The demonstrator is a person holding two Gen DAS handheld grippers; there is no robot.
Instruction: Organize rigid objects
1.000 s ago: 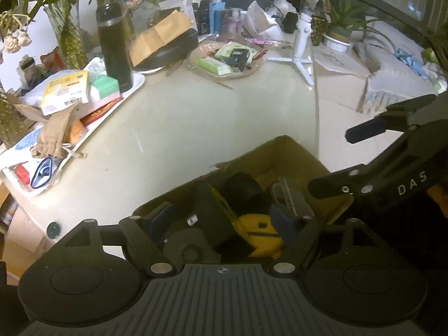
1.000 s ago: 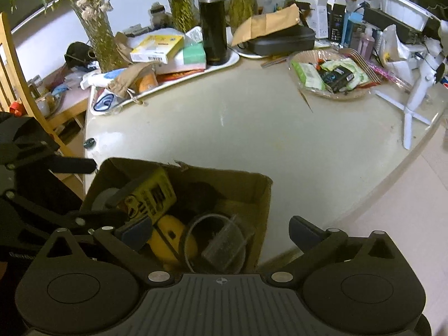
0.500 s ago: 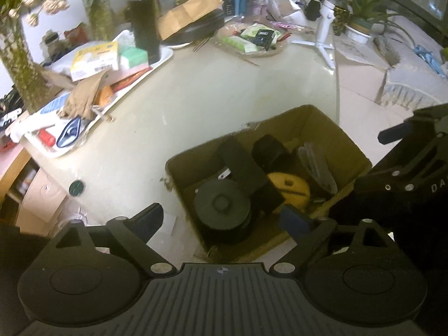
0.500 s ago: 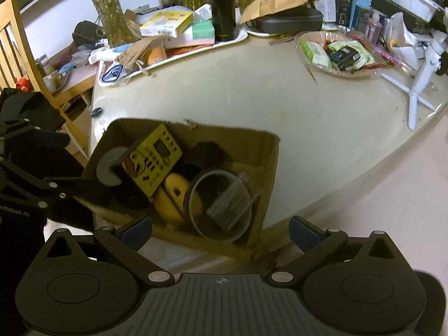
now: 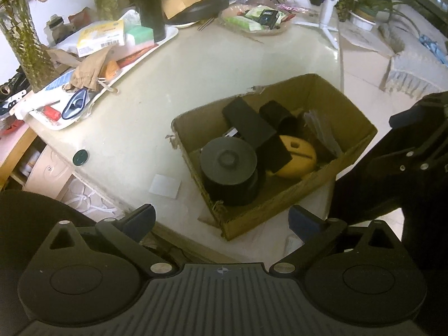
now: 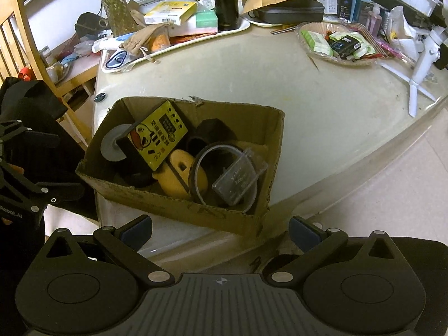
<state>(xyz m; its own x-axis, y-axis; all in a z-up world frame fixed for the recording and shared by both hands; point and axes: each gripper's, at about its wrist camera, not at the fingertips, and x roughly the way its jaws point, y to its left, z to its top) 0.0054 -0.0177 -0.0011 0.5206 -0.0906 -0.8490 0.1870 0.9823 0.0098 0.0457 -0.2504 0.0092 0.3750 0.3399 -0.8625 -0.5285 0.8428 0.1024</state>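
An open cardboard box (image 5: 294,204) stands at the near edge of the pale table (image 5: 134,117). It holds a black round spool (image 5: 228,162), a black block (image 5: 246,123), a yellow plastic piece (image 5: 296,159), a yellow duck card (image 6: 158,134), a black ring (image 6: 201,156) and a clear case (image 6: 238,179). My left gripper (image 5: 221,221) hovers just short of the box's near corner; its jaws are opening wide and grip nothing. My right gripper (image 6: 221,229) stands open and empty before the box's (image 6: 173,204) front wall.
A white tray (image 5: 168,36) of clutter with a black flask (image 5: 149,2) lines the table's far left. A wicker plate (image 6: 336,53) and a white tripod (image 6: 420,64) stand at the far right. A wooden chair (image 6: 16,28) is left of the table. A green cap (image 5: 80,157) lies near the edge.
Both grippers have drawn back from over the box, which now lies beyond their fingertips. The left jaws have spread much wider. The box's contents show in full.
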